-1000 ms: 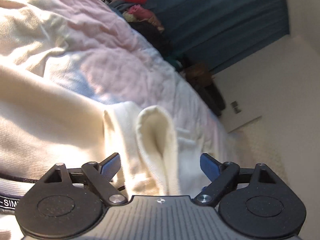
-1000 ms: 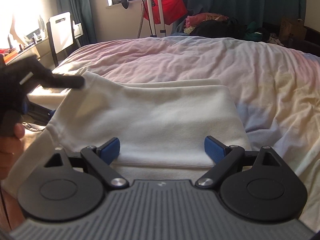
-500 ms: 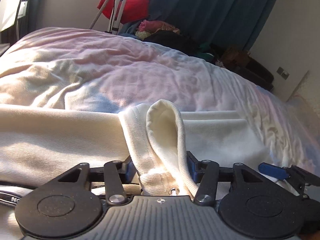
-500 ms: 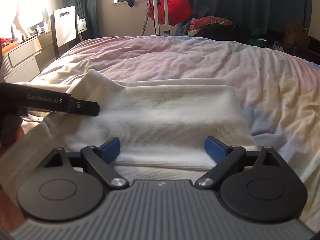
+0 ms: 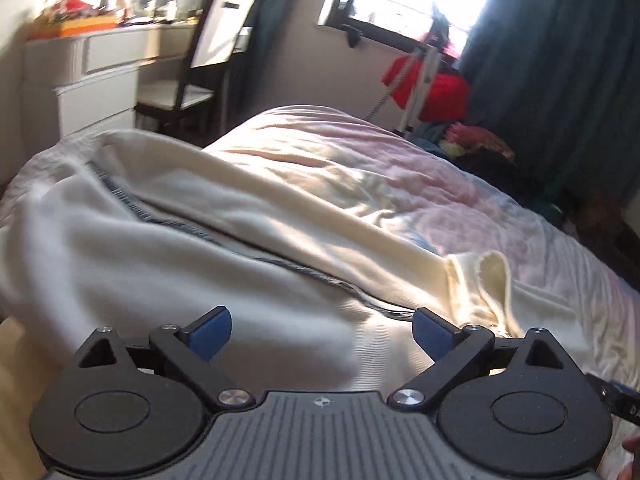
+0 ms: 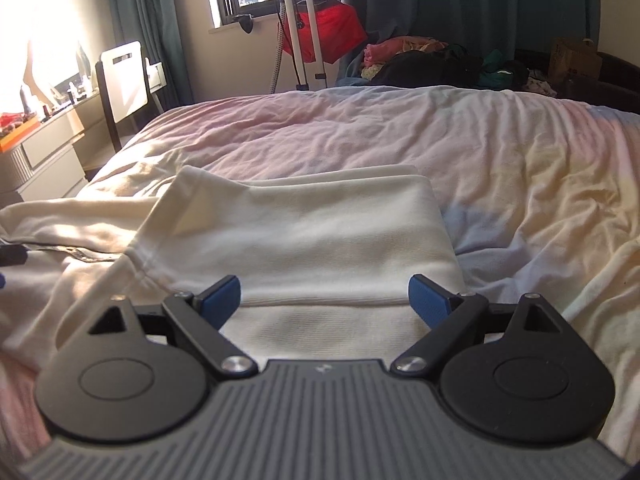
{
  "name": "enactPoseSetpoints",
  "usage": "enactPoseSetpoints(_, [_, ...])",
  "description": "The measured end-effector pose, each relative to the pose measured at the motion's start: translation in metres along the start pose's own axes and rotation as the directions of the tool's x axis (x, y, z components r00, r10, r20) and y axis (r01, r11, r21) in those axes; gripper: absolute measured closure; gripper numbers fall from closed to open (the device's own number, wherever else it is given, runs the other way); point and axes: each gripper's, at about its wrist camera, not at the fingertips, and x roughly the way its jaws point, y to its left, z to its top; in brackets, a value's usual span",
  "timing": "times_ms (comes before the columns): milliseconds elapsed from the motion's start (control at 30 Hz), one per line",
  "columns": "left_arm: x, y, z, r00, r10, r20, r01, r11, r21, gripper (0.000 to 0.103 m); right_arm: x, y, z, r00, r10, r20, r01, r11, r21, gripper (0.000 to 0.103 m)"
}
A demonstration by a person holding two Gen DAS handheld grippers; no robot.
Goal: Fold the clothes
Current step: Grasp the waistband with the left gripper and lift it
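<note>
A cream garment [image 5: 248, 248] with a dark zipper line lies spread on the bed. Its sleeve cuff [image 5: 494, 276] stands up in a loop at the right in the left wrist view. My left gripper [image 5: 322, 330] is open and empty, just above the garment's body. In the right wrist view a folded cream sleeve panel [image 6: 312, 236] lies flat on the garment. My right gripper [image 6: 324, 298] is open and empty, its jaws either side of the panel's near edge.
The bed [image 6: 500, 168] has a wrinkled pink-white cover. A chair [image 5: 200, 68] and white drawers [image 5: 96, 76] stand to the left. A red item on a stand [image 6: 320, 32], a clothes pile [image 6: 420, 60] and dark curtains lie beyond the bed.
My left gripper let go of the sleeve cuff, opened, and swung left over the garment's body. The right gripper has stayed open and hardly moved.
</note>
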Motion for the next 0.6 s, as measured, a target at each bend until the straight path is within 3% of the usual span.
enactPoseSetpoints(100, [-0.021,0.041,0.01,0.999,0.05,-0.001,-0.05,0.988,-0.144,0.005,-0.009,-0.003,0.002,1.0,0.002,0.013,-0.002,1.0,0.014,0.01])
enactPoseSetpoints(200, [-0.045,0.07,0.011,0.999,0.028,0.045,-0.015,0.961,-0.278,0.0,-0.015,-0.008,0.003,1.0,0.014,0.02,-0.015,0.999,0.042,0.01])
enactPoseSetpoints(267, [-0.052,0.087,0.012,0.999,0.001,0.045,0.017,0.923,-0.384,0.0,-0.019,-0.012,0.004,0.999,0.036,0.024,-0.038,0.996,0.081,0.01])
enactPoseSetpoints(300, [-0.053,0.094,0.012,0.999,-0.008,0.035,0.022,0.906,-0.422,0.0,-0.021,-0.013,0.004,0.999,0.045,0.027,-0.048,0.994,0.098,0.01])
enactPoseSetpoints(467, [-0.027,0.103,0.013,0.993,0.027,-0.118,-0.078,0.888,-0.453,0.003,-0.026,-0.016,0.005,0.998,0.055,0.038,-0.059,0.992,0.11,0.01])
enactPoseSetpoints(600, [-0.016,0.126,0.005,0.985,0.055,-0.162,-0.138,0.819,-0.557,0.004,-0.022,-0.016,0.003,0.999,0.051,0.02,-0.053,0.992,0.116,0.01])
